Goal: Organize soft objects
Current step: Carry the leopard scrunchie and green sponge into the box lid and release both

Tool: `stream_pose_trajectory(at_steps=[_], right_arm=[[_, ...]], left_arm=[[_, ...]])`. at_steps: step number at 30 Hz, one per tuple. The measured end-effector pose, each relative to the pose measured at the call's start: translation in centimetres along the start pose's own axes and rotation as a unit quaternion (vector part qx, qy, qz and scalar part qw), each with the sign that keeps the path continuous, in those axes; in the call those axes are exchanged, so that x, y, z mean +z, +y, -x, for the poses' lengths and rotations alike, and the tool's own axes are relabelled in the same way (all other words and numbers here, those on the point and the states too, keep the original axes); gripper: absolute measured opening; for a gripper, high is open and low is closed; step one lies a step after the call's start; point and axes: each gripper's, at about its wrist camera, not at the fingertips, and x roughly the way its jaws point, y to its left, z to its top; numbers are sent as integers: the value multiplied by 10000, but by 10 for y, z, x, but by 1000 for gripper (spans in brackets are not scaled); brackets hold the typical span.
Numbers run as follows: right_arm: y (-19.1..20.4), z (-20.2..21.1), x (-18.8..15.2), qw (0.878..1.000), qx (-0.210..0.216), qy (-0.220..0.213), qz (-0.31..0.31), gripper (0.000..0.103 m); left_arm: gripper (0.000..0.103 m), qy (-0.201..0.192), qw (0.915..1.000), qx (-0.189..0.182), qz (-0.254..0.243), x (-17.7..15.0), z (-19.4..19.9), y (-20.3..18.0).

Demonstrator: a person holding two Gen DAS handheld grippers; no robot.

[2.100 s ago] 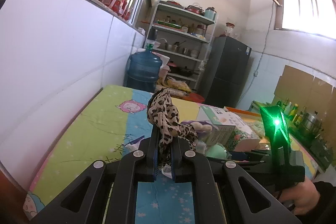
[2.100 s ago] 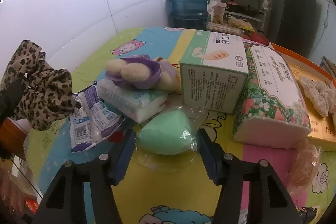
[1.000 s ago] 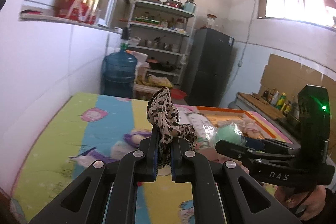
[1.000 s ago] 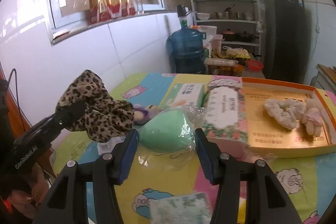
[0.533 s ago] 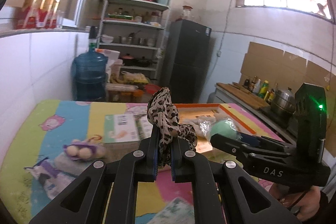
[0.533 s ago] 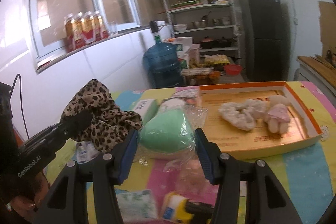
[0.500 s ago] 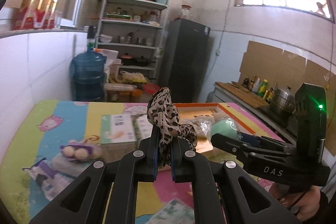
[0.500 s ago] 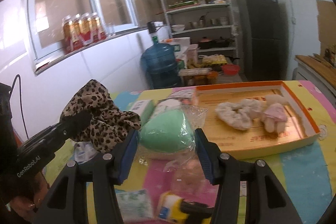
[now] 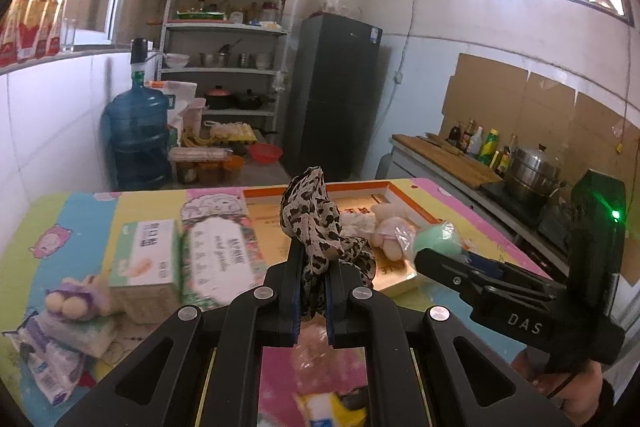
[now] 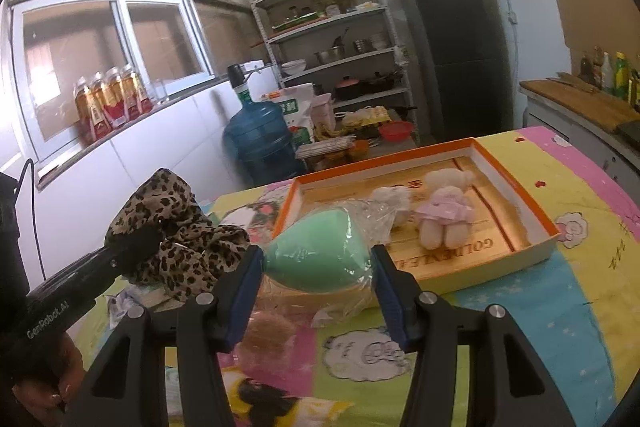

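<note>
Cartoon-printed tabletop (image 10: 560, 299) fills the lower frame beneath us. Our right gripper (image 10: 318, 279) clamps a green sponge in plastic wrap (image 10: 316, 255) at centre; our left gripper (image 9: 312, 287) pinches a leopard-print scrunchie (image 9: 316, 227). Beyond both, upper right, sits the orange tray (image 10: 516, 179).

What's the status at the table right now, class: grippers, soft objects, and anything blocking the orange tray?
Left gripper shut on leopard scrunchie. Right gripper shut on bagged green sponge. Orange tray ahead holds plush toys; path clear.
</note>
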Motion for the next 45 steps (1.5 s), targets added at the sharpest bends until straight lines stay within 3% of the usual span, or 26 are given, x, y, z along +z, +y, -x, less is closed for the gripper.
stream_pose_trajectory(at_steps=[14,24,45], right_arm=[[-74,9,16,9982,-394,-300,-331,55],[-115,-5,24,9969,-507,-270,-536,55],[-134,-67,30,9973,-526,296,-429,55]], left_arm=[[8,404,9983,150,396,7,-66,-25],[8,602,9963,242,571,6,-103,-29],[8,1496,9824,619,933,-14,-172,-7]])
